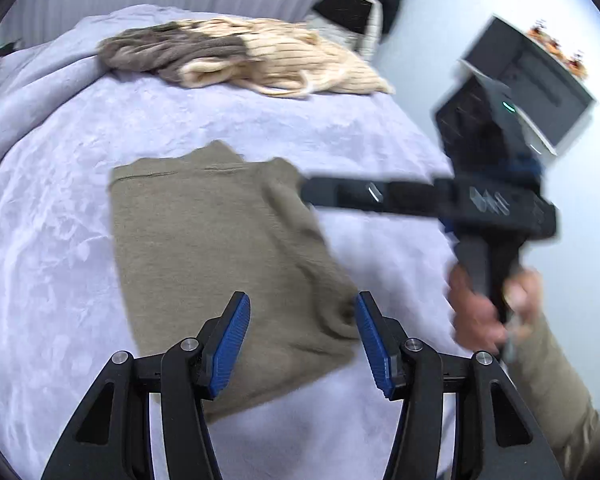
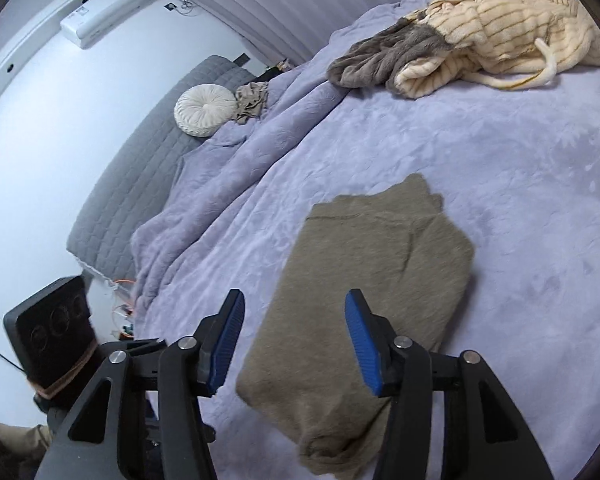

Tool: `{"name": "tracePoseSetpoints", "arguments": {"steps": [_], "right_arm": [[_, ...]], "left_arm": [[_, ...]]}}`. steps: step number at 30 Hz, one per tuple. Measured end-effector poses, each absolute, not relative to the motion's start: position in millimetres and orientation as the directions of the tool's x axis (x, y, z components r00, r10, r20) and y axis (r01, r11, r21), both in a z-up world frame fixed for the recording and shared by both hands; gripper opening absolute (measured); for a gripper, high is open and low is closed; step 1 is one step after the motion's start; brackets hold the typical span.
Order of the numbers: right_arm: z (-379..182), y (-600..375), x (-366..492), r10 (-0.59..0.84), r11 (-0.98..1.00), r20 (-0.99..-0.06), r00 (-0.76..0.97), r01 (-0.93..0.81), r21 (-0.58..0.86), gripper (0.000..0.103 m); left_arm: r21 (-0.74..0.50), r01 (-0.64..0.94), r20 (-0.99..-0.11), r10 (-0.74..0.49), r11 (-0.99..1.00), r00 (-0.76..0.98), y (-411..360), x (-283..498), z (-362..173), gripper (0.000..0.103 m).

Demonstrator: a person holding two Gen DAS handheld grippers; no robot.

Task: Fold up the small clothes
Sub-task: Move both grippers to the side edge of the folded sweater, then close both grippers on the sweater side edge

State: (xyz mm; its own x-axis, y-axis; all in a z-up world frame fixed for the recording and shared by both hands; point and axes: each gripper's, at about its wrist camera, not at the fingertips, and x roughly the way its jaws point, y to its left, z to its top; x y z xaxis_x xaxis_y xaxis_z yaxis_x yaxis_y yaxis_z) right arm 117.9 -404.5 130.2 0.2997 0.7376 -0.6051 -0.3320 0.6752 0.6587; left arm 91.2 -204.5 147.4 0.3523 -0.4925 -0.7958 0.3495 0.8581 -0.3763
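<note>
An olive-brown knitted garment (image 1: 212, 240) (image 2: 380, 280) lies folded into a rough rectangle on the lavender bedspread (image 1: 80, 200) (image 2: 520, 200). My left gripper (image 1: 302, 300) hangs open over its near end, blue pads wide apart and touching nothing. My right gripper (image 2: 295, 294) is open too, above the garment's near edge, with no cloth pinched. In the left wrist view its dark fingers (image 1: 352, 196) show side-on, reaching in from the right to the garment's far right corner, and a hand (image 1: 484, 308) holds the handle.
A heap of cream striped and grey fuzzy clothes (image 1: 260, 56) (image 2: 480, 48) lies at the bed's far side. A round white cushion (image 2: 206, 110) and a crumpled beige cloth (image 2: 254, 100) sit by the grey quilted panel (image 2: 140, 184). The bedspread bunches into a ridge (image 2: 220, 184) at left.
</note>
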Motion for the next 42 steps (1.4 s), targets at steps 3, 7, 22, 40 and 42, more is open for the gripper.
{"name": "tracePoseSetpoints", "arguments": {"steps": [3, 7, 22, 40, 42], "right_arm": [[100, -390, 109, 0.716, 0.697, -0.656, 0.238, -0.282, 0.659, 0.06], [54, -403, 95, 0.65, 0.759, -0.73, 0.21, -0.161, 0.63, 0.054], [109, -470, 38, 0.442, 0.88, -0.799, 0.409, -0.026, 0.474, 0.082], [44, -427, 112, 0.493, 0.859, -0.836, 0.242, 0.015, 0.512, 0.082], [28, -418, 119, 0.512, 0.851, -0.836, 0.196, 0.017, 0.525, 0.084]], "left_arm": [[-0.333, 0.279, -0.869, -0.407, 0.901, 0.28, -209, 112, 103, 0.056], [-0.334, 0.282, -0.881, -0.404, 0.9, 0.246, -201, 114, 69, 0.056], [-0.11, 0.258, -0.893, -0.209, 0.96, 0.399, -149, 119, 104, 0.102], [-0.354, 0.238, -0.894, -0.402, 0.904, 0.197, -153, 182, 38, 0.102], [-0.426, 0.22, -0.882, -0.457, 0.877, 0.112, -159, 190, 17, 0.102]]}}
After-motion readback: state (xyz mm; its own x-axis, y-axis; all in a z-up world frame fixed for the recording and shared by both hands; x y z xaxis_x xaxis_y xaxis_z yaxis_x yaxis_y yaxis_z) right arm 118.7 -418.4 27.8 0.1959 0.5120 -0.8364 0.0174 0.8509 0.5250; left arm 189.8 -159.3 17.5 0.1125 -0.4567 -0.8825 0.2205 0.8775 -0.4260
